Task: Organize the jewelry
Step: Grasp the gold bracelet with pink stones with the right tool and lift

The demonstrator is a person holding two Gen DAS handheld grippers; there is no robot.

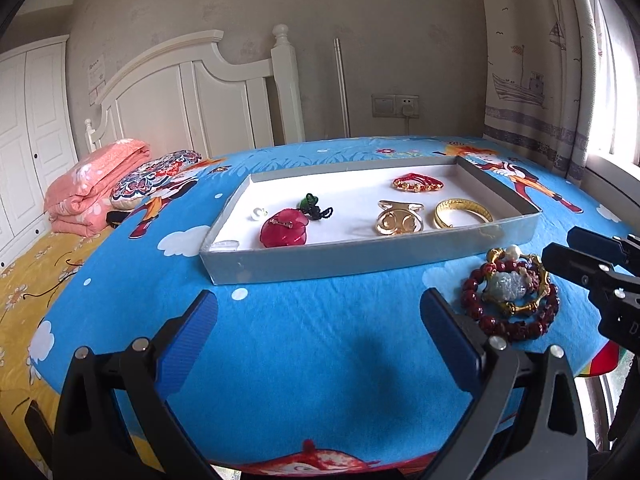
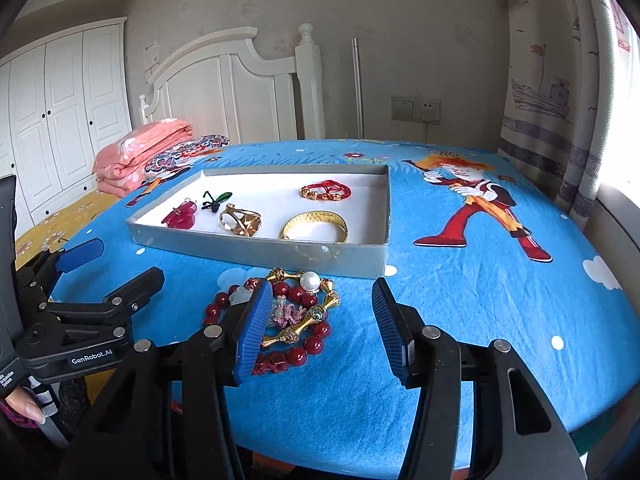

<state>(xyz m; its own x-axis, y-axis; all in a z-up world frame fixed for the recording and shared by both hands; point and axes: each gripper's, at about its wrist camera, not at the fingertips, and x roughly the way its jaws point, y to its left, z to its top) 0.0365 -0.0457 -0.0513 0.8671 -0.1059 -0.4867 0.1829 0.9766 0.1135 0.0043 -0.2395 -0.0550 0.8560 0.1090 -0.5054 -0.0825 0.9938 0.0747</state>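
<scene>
A shallow grey tray (image 1: 360, 258) (image 2: 256, 250) lies on the blue cloth. It holds a red flower brooch (image 1: 283, 228), a green and black piece (image 1: 314, 206), a gold bangle (image 1: 462, 213) (image 2: 316, 225), a gold crown-like piece (image 1: 399, 220) (image 2: 240, 220) and a red and gold bracelet (image 1: 418, 182) (image 2: 326, 191). A pile of a red bead bracelet (image 1: 472, 300) (image 2: 300, 294), gold chain and pearl (image 2: 310, 280) lies on the cloth in front of the tray. My left gripper (image 1: 318, 320) is open and empty, left of the pile. My right gripper (image 2: 320, 320) is open over the pile's right side.
A pink folded quilt (image 1: 94, 184) and a patterned pillow (image 1: 154, 176) lie on the bed at the left. A white headboard (image 1: 200, 96) and wardrobe (image 2: 60, 112) stand behind. Curtains (image 2: 560, 100) hang at the right by the window.
</scene>
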